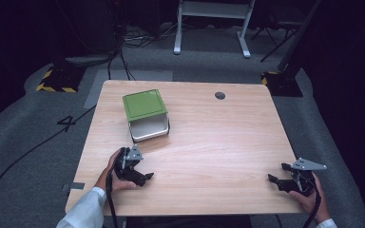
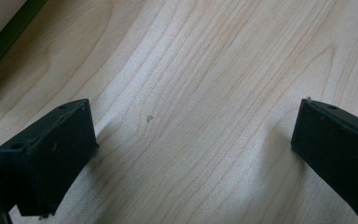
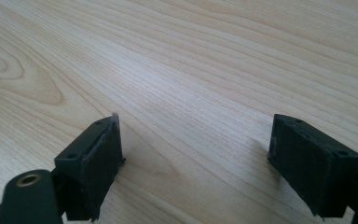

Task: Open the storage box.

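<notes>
On the light wooden bench a green-topped box sits toward the far left, its white side facing me and a dark band along its base. My left claw rests low over the bench just near of that box, apart from it, with my left hand wrapped round its body and a white sleeve behind. Its jaws stand wide apart in the left gripper view, with bare wood grain between them and the box's green edge at the top left corner. My right claw lies near the bench's right front corner, well apart from the box, held by my right hand. Its jaws are also spread, grasping nothing. A small dark round hole marks the bench's far side.
</notes>
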Action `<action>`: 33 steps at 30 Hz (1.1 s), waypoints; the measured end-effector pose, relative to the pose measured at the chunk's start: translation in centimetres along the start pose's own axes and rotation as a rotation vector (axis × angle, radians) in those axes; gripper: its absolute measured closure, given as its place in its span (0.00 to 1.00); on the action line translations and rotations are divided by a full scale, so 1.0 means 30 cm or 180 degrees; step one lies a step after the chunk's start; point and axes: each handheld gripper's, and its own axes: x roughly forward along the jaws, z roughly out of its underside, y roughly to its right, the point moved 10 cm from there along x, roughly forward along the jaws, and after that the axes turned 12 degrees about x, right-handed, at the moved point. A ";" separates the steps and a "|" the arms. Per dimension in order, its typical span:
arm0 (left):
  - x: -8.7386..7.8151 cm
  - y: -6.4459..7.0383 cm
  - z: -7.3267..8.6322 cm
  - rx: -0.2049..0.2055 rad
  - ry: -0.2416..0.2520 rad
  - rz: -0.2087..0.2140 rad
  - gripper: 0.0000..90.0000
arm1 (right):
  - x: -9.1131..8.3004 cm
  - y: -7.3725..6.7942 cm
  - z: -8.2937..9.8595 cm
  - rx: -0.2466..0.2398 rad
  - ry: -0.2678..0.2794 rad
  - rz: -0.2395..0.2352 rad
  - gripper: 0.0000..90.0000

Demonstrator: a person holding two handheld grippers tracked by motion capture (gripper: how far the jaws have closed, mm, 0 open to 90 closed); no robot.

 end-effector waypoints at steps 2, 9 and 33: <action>0.000 0.000 0.000 0.0001 -0.0003 -0.0004 0.00 | 0.000 0.000 0.000 0.0000 0.0000 0.0000 0.19; 0.000 0.001 -0.005 0.0029 -0.0022 0.0008 0.03 | 0.000 0.000 0.000 0.0000 0.0000 0.0000 0.19; -0.072 -0.055 -0.272 0.0328 0.0393 -0.0301 0.26 | 0.000 0.000 0.000 -0.0002 0.0001 0.0002 0.19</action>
